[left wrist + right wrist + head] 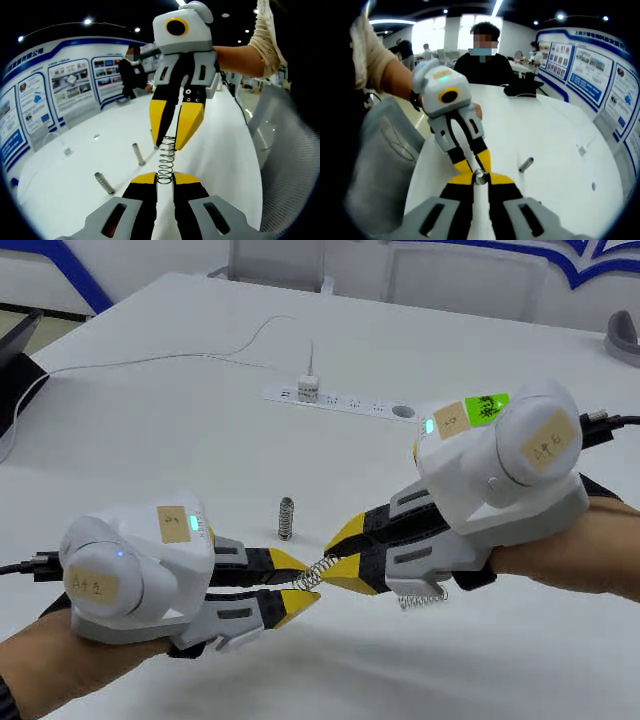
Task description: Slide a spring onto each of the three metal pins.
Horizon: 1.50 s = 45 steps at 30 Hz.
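Observation:
A thin steel spring [314,573] stretches between my two grippers just above the white table. The left gripper [300,585] is shut on one end of this spring [165,161], low in the left gripper view. Opposite it, the right gripper [336,558] pinches the other end, which appears end-on [479,175] at its yellow tips. An upright pin wearing a spring [286,518] stands just beyond the jaws. In the left gripper view this sprung pin [104,182] is at the left, with a bare pin [138,154] near it. Another loose spring [422,597] lies under the right gripper.
A white power strip [335,400] with a plug and thin cable lies across the middle of the table [150,440]. A dark object [15,370] sits at the left edge. A seated person [482,60] is at the table's far end.

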Tool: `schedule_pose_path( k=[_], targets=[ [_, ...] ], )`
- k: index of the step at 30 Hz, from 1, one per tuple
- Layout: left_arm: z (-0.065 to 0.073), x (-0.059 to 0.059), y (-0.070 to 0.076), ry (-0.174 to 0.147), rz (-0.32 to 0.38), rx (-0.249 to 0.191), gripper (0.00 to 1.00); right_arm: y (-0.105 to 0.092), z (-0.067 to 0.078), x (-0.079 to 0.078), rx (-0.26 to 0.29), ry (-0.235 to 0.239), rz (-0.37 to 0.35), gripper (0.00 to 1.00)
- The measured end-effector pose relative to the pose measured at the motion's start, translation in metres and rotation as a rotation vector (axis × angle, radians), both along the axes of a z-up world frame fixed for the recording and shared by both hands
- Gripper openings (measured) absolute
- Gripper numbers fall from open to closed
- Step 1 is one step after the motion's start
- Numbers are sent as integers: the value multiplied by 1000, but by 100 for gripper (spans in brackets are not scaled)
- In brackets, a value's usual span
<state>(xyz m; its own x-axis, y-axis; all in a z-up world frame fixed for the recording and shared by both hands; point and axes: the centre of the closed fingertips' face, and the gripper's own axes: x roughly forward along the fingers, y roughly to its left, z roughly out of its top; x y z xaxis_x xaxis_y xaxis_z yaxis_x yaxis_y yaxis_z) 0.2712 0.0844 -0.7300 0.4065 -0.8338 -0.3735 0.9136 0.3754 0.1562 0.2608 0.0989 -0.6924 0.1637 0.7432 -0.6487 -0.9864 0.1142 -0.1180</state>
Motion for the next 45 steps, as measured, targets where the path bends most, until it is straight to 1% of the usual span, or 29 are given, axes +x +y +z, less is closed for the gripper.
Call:
schedule_pose_path(
  k=[6,12,15,19,25,29,34,36,39,42,45],
  targets=[
    [0,-1,-1,11,3,-10,11,8,4,-1,20,-10,8,11],
    [4,1,-2,38,21,-43,10,15,8,0,50,-21,9,12],
    [6,2,-1,63,37,-74,10,17,10,1,67,-18,0,12],
    [7,3,0,79,51,-99,10,17,10,3,70,-15,-7,14],
    [8,3,0,82,57,-111,10,17,8,6,79,-9,-22,14],
    [7,3,-1,86,57,-112,10,17,9,6,93,1,-30,13],
    [10,5,-1,95,66,-134,10,17,10,7,114,14,-44,12],
    [11,5,-2,92,67,-140,10,18,11,8,123,17,-49,12],
    [11,7,-1,79,71,-133,11,18,11,8,121,16,-54,12],
    [11,9,0,66,81,-134,11,17,12,11,126,15,-64,12],
    [11,10,0,59,87,-130,12,17,13,13,131,14,-73,12]
  ],
)
